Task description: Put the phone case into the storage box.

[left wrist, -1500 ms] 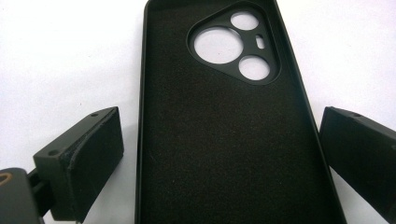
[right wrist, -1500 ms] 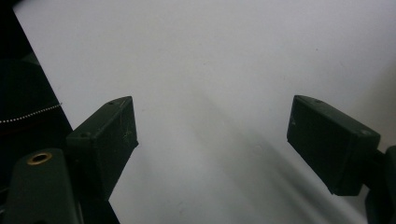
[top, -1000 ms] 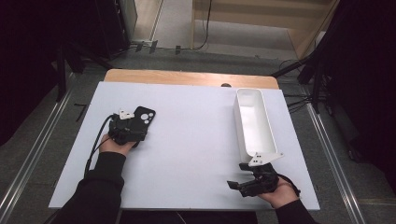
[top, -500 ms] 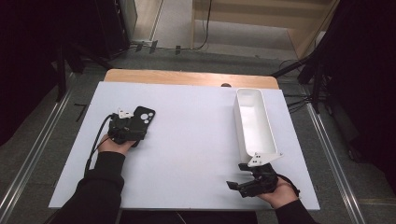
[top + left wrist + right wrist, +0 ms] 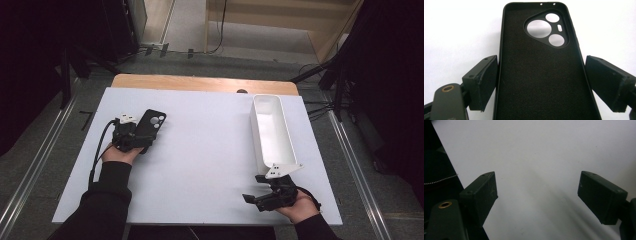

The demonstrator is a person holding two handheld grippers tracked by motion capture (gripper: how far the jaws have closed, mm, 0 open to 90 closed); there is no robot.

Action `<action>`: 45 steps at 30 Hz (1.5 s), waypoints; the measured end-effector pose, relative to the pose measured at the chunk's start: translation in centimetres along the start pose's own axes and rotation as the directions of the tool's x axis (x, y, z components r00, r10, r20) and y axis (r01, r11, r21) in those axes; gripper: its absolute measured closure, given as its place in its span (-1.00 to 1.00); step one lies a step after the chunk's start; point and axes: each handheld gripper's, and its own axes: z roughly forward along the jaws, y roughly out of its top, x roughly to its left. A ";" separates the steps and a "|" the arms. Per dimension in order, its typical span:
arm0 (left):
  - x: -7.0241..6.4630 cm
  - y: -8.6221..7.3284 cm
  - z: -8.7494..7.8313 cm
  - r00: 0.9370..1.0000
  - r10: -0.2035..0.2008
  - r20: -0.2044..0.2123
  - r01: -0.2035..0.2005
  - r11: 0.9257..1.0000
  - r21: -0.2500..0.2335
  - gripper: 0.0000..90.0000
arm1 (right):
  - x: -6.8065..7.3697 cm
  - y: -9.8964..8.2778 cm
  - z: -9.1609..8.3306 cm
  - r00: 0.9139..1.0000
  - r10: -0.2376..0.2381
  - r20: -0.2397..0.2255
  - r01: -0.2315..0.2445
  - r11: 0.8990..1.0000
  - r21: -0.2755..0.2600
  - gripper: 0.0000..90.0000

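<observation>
Left gripper point(image 5: 541, 82) at 9 o'clock, jaws wide, straddling a black phone case point(image 5: 541, 65) lying flat, inside up. Right gripper point(image 5: 537, 200) at 5 o'clock, wide, empty. White bin point(image 5: 272, 131) at 2 o'clock.

looks like a lab or recording studio setup, white board point(image 5: 210, 165) over a wooden table point(image 5: 200, 83), dark curtains point(image 5: 45, 55) both sides, metal floor rails point(image 5: 35, 165), cables point(image 5: 315, 107) on grey carpet

Even overhead light keeps the white surface point(image 5: 210, 150) bright; surroundings fall dark; soft shadows, slight blur in gripper views.
</observation>
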 end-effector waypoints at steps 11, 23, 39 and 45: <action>-1.3 0.6 -0.9 0.999 0.024 0.024 -0.024 1.000 -0.019 -0.70 | 0.0 0.0 0.0 1.000 -0.005 -0.001 0.005 1.000 -0.004 -0.68; -2.8 0.8 -1.9 0.997 0.043 0.063 -0.041 0.998 -0.039 -0.70 | 0.2 0.2 -0.1 1.000 -0.015 -0.018 0.014 1.000 -0.024 -0.68; -6.7 0.7 -3.0 0.981 0.081 0.178 -0.073 0.996 -0.054 -0.70 | 1.2 0.8 -0.2 0.997 -0.072 -0.034 0.070 0.995 -0.066 -0.68; -8.6 0.4 -3.5 0.973 0.096 0.211 -0.084 0.994 -0.068 -0.70 | 1.0 0.9 -0.2 0.998 -0.052 -0.038 0.050 0.998 -0.046 -0.68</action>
